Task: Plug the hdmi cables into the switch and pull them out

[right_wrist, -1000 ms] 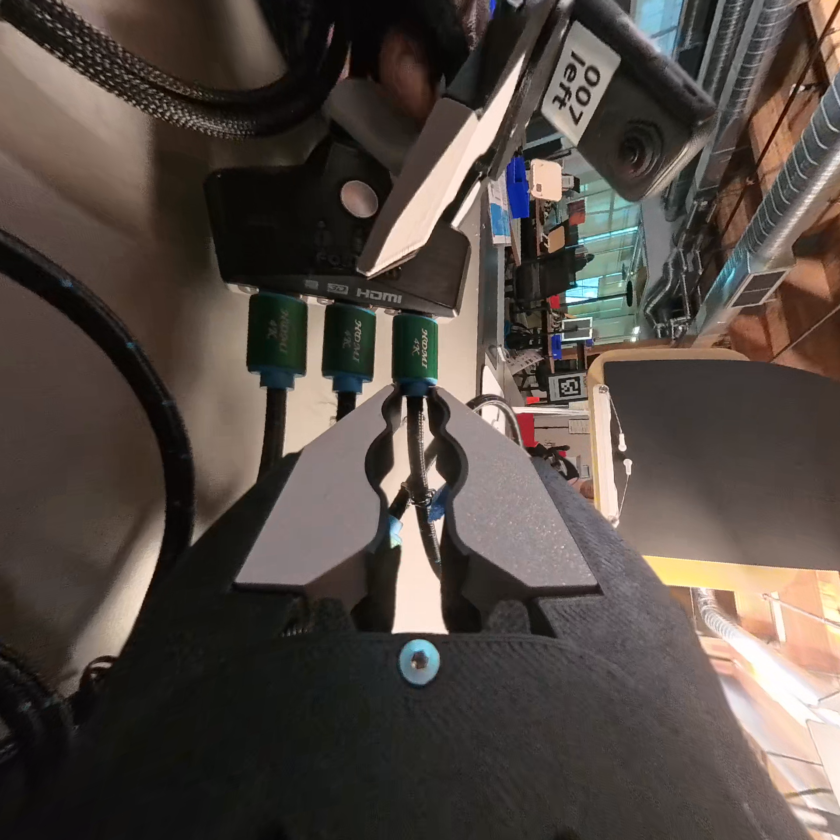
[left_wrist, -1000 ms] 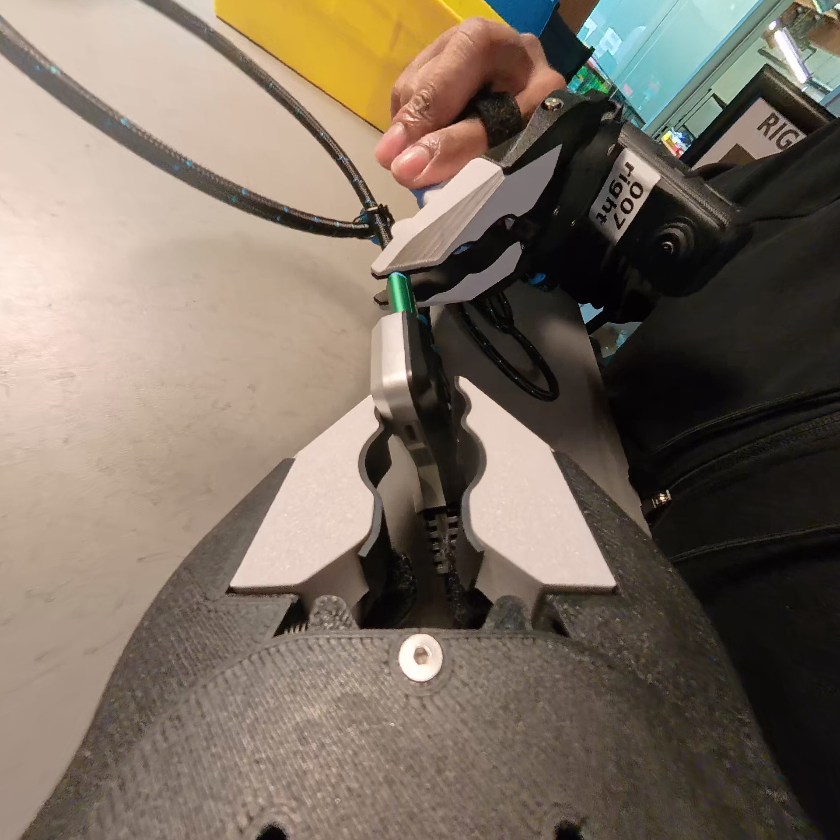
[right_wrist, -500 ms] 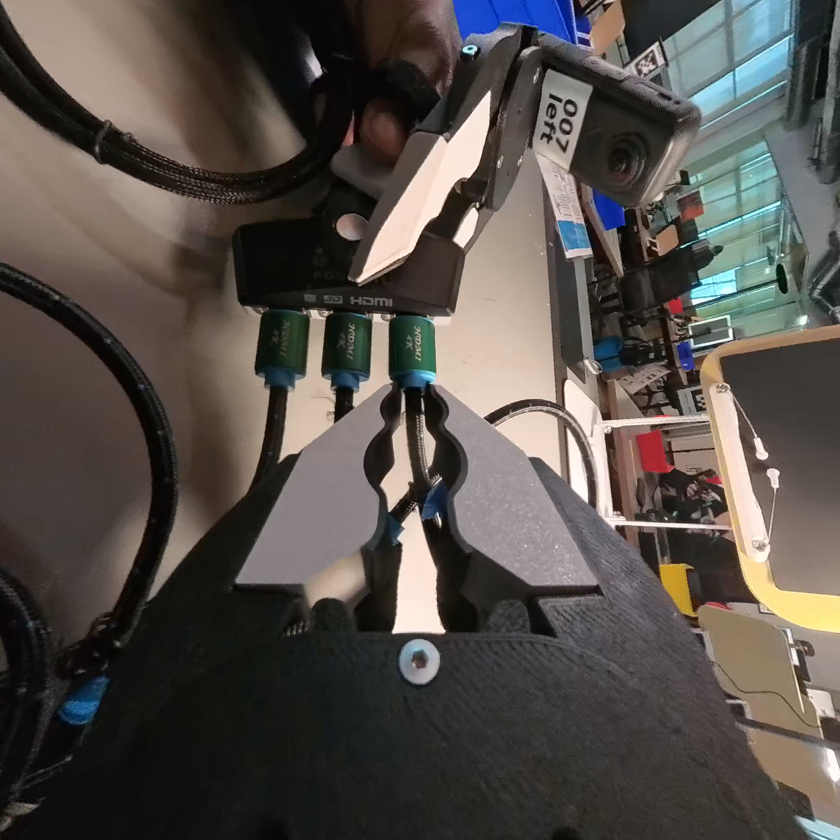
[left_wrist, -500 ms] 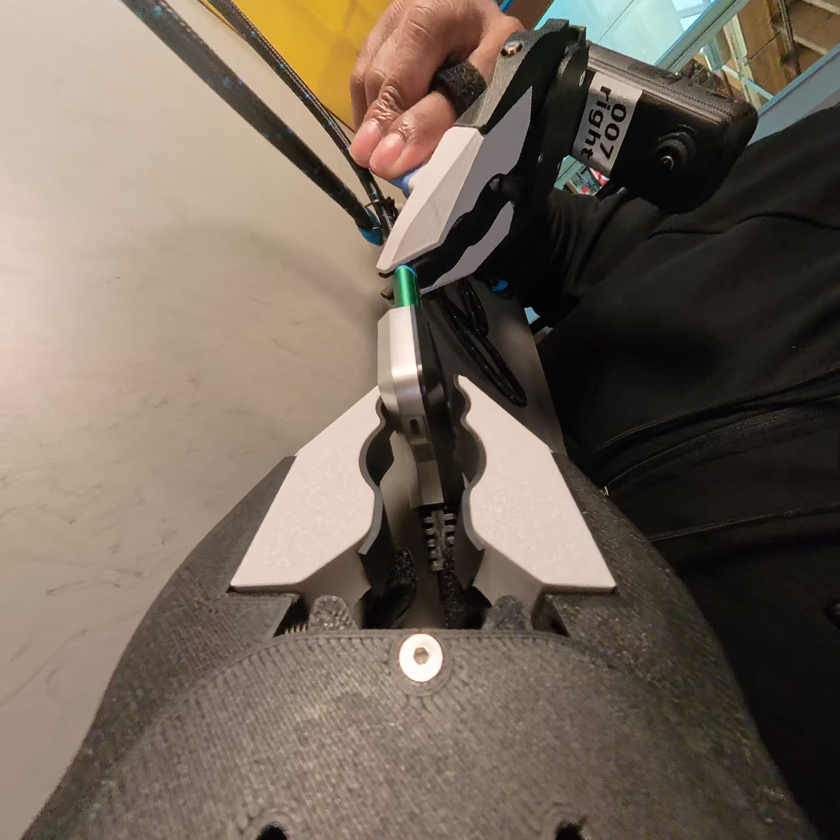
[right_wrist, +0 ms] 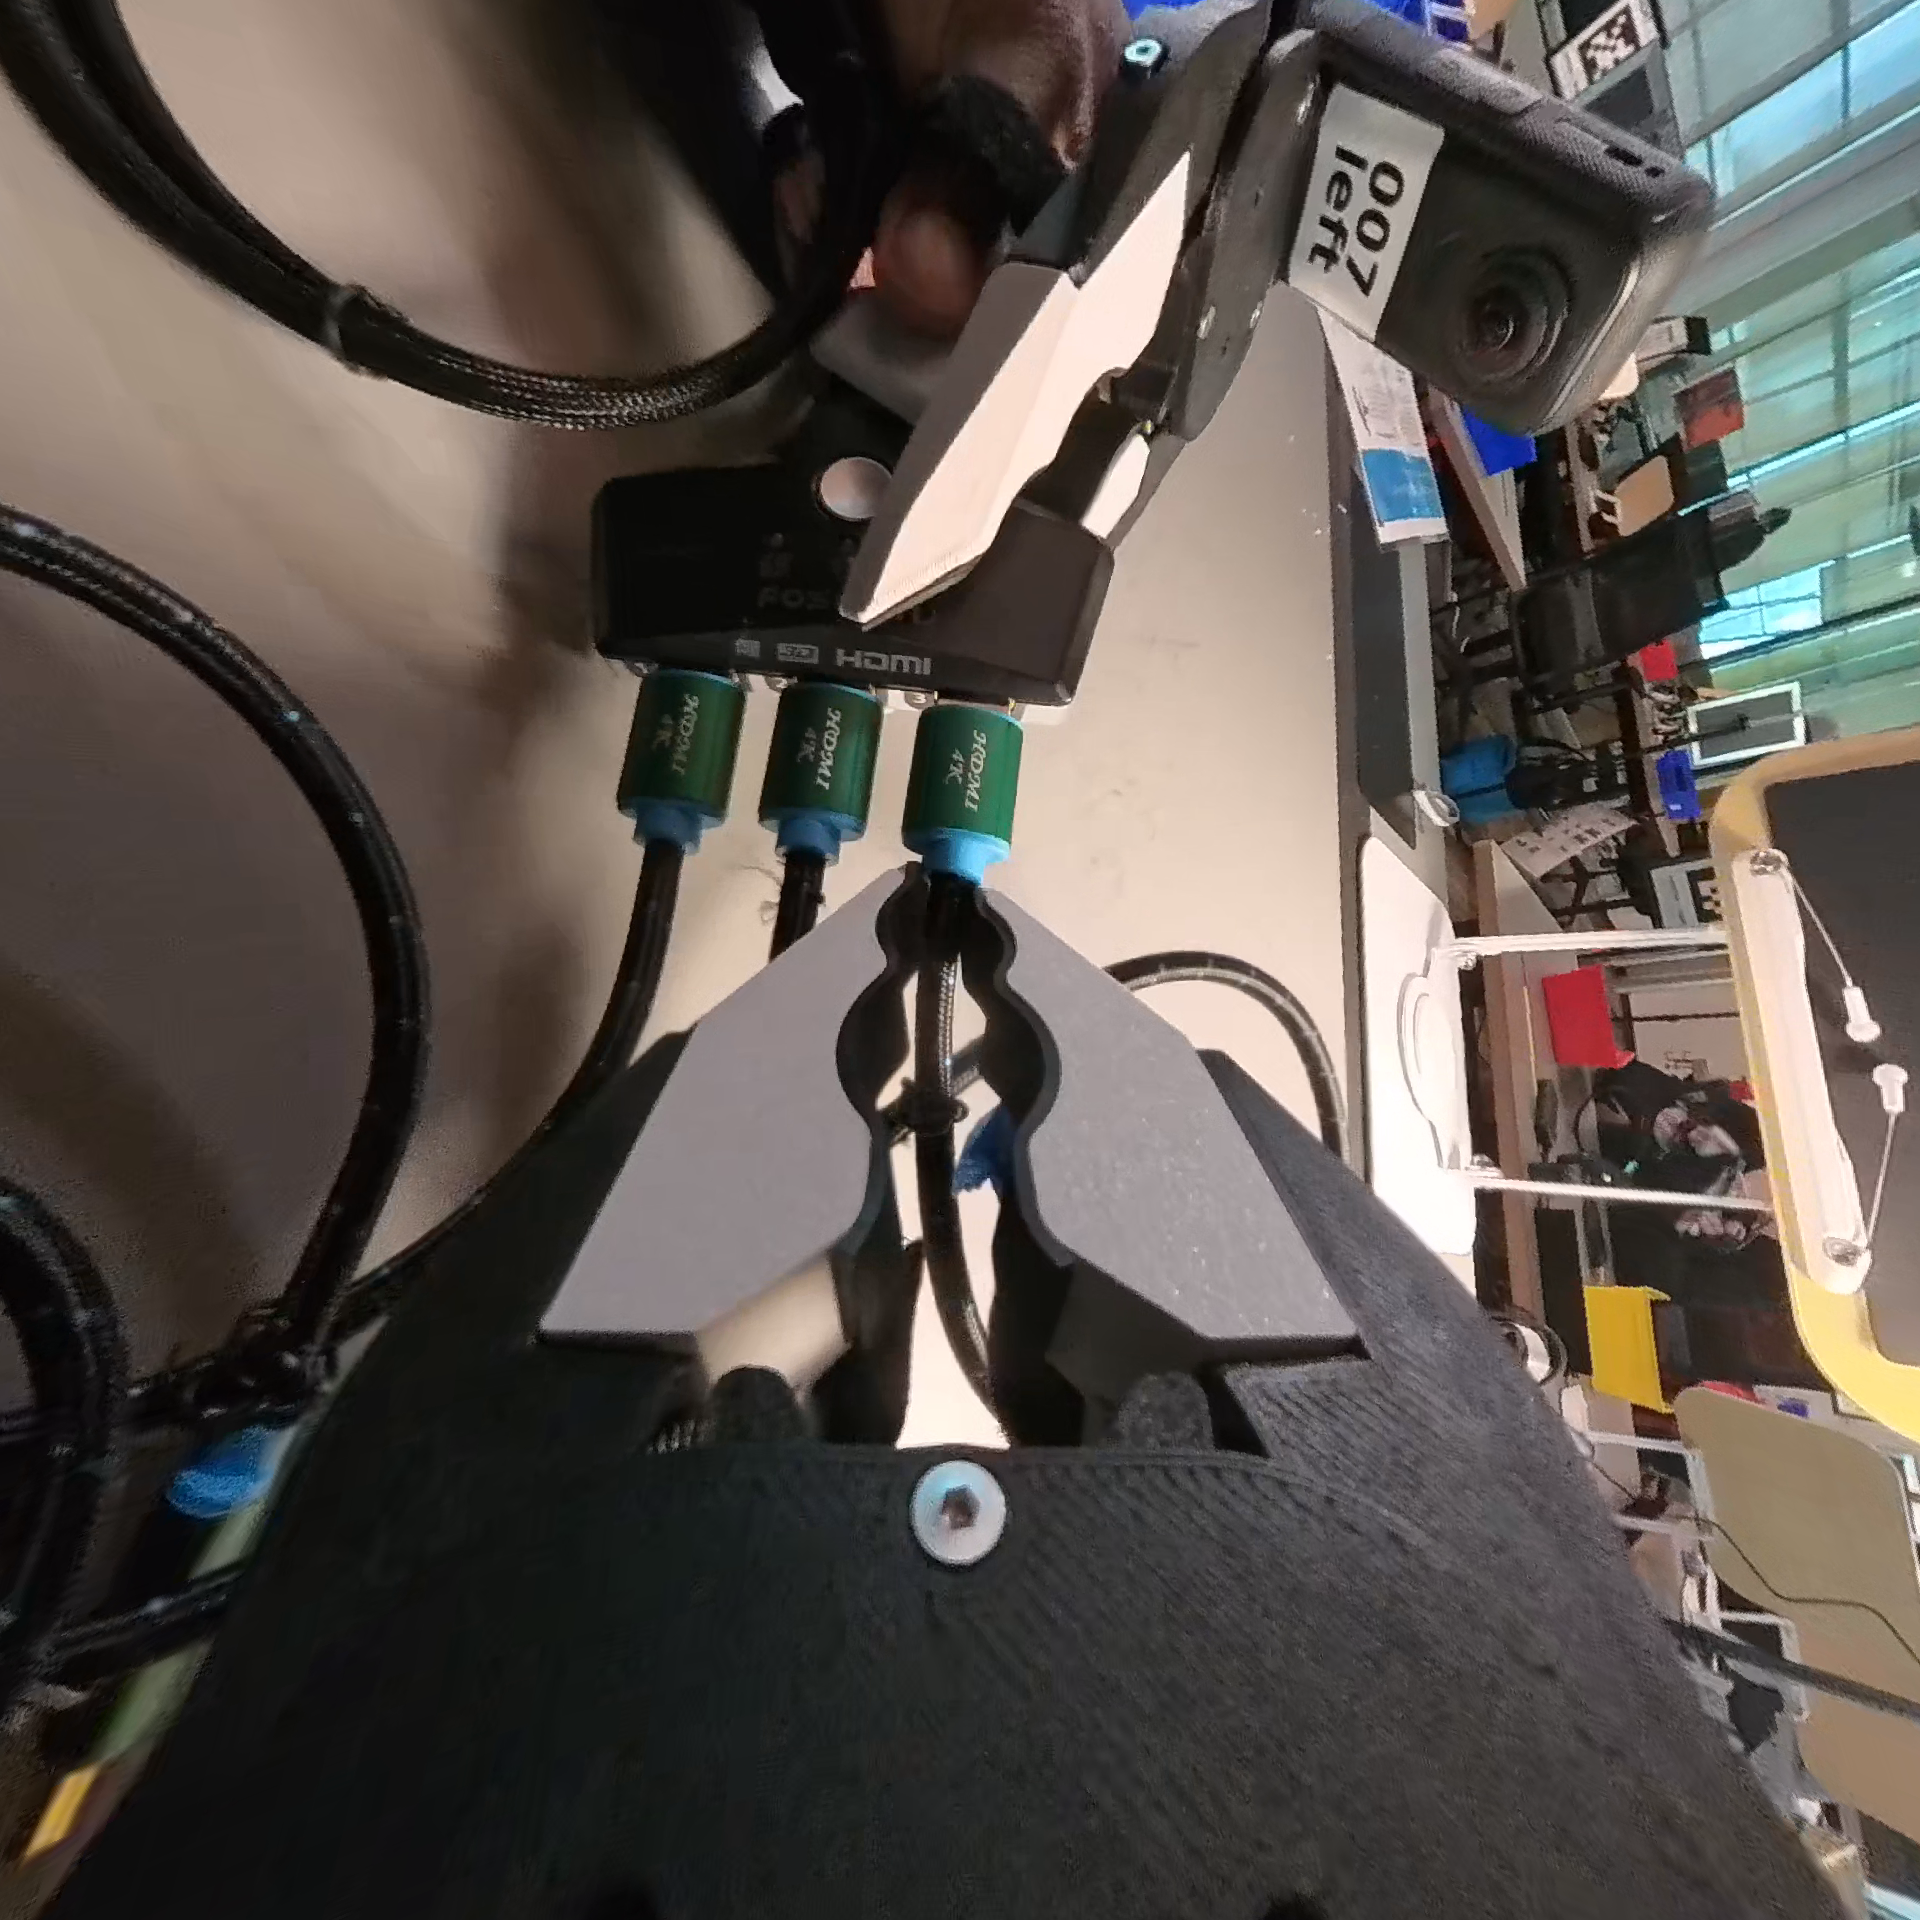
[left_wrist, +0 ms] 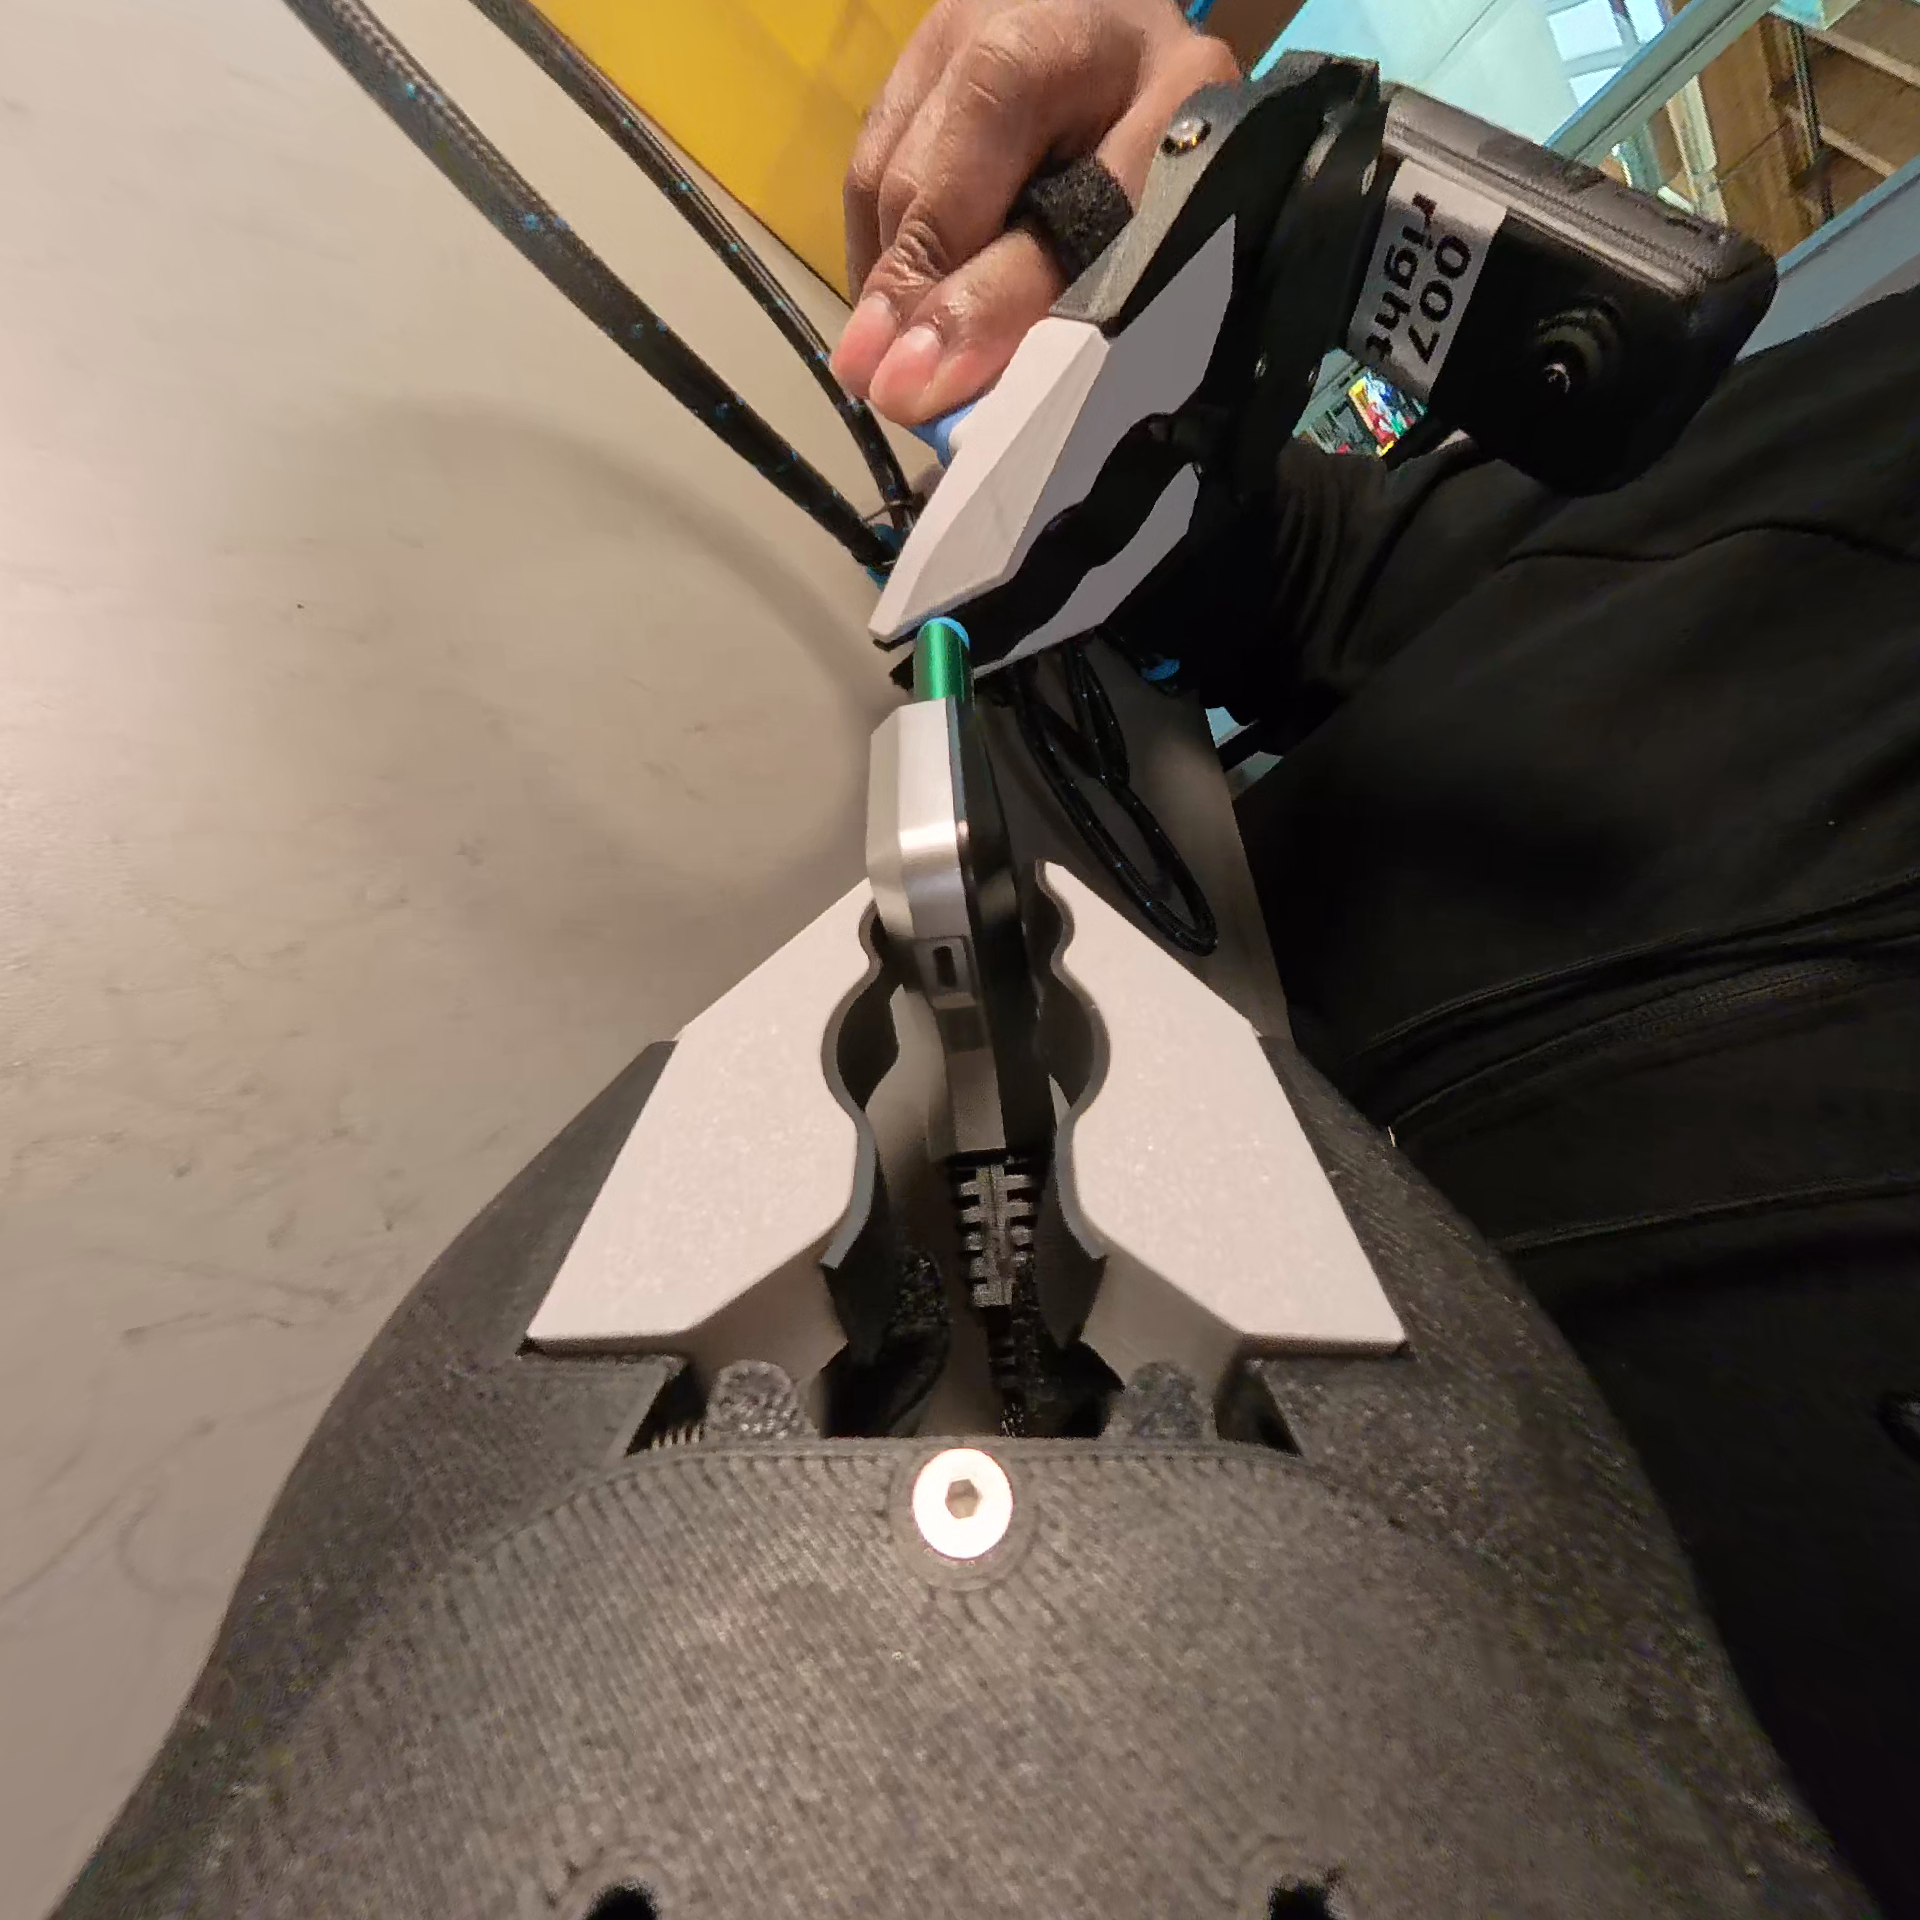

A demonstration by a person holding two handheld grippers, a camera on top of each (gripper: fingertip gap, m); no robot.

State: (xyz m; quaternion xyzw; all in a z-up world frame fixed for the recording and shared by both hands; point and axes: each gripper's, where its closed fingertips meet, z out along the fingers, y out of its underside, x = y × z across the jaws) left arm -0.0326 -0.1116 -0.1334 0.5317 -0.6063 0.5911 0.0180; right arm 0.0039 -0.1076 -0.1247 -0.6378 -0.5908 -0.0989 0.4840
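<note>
The black HDMI switch (right_wrist: pixel 727 561) is held above the table, with three green plugs in its near side: left (right_wrist: pixel 681 758), middle (right_wrist: pixel 821 769), right (right_wrist: pixel 961 779). The right plug sits a little farther out than the other two. My left gripper (left_wrist: pixel 956 894) is shut on the switch (left_wrist: pixel 925 810), seen edge-on; it also shows in the right wrist view (right_wrist: pixel 966 592). My right gripper (right_wrist: pixel 940 899) is shut on the braided cable (right_wrist: pixel 935 997) just behind the right plug's blue collar. In the left wrist view, the right gripper (left_wrist: pixel 966 623) is above the green plug (left_wrist: pixel 943 670).
Black braided cables (right_wrist: pixel 395 935) loop over the beige table (left_wrist: pixel 312 727) at the left. Another blue-collared plug (right_wrist: pixel 213 1481) lies at the lower left. A yellow box (left_wrist: pixel 727 104) stands at the table's far side. A person's dark clothing (left_wrist: pixel 1610 935) fills the right. Across from one pair of fingers to the other is roughly 4 centimetres.
Both grippers keep their hold and have tilted together. The right plug now sits slightly farther out of the switch than the other two.
</note>
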